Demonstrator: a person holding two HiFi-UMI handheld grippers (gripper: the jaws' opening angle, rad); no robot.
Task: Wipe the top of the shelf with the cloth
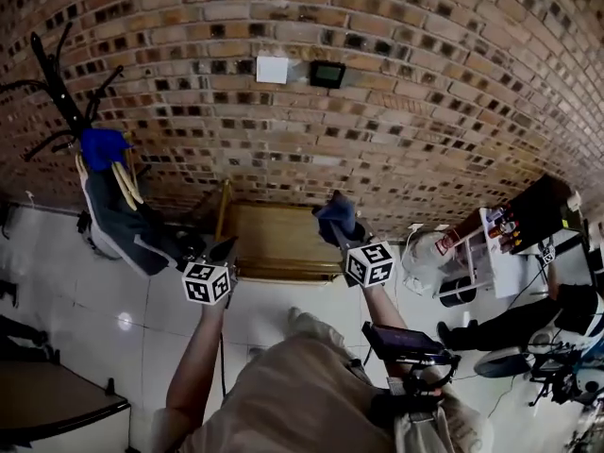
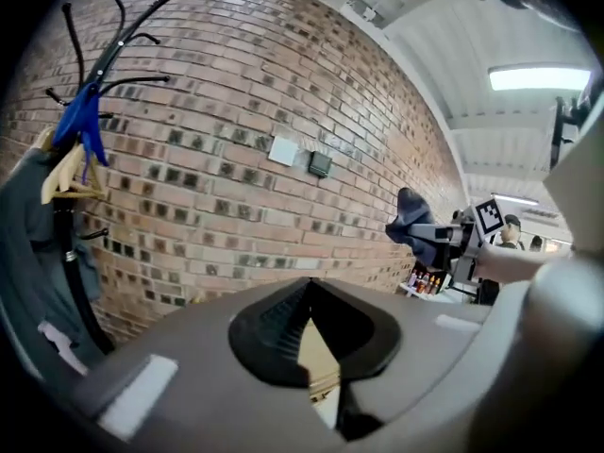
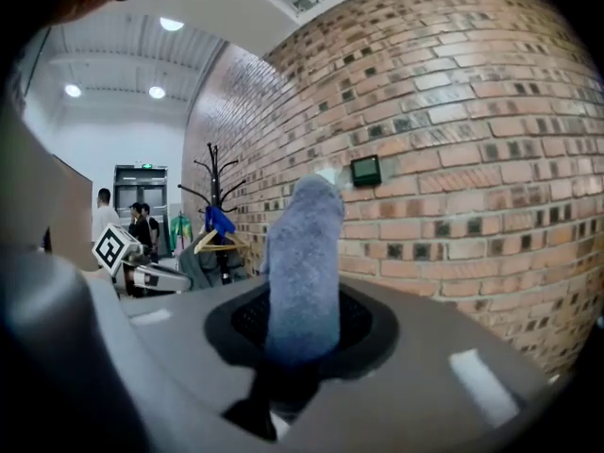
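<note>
A low wooden shelf (image 1: 274,243) stands against the brick wall, seen from above. My right gripper (image 1: 342,231) hangs over the shelf's right end, shut on a blue cloth (image 1: 335,215). In the right gripper view the cloth (image 3: 304,262) sticks up out of the jaws and hides the fingertips. My left gripper (image 1: 224,251) hovers at the shelf's left front corner with nothing in it. In the left gripper view its jaws meet at the tips (image 2: 309,286), and a sliver of the wooden top (image 2: 316,352) shows behind them. That view also shows the right gripper (image 2: 436,237) holding the cloth (image 2: 411,217).
A coat rack (image 1: 57,83) with a blue item, hangers and a grey jacket (image 1: 118,220) stands left of the shelf. A cart with bottles (image 1: 491,243) and a seated person (image 1: 528,319) are at the right. A dark table (image 1: 57,399) sits at the lower left.
</note>
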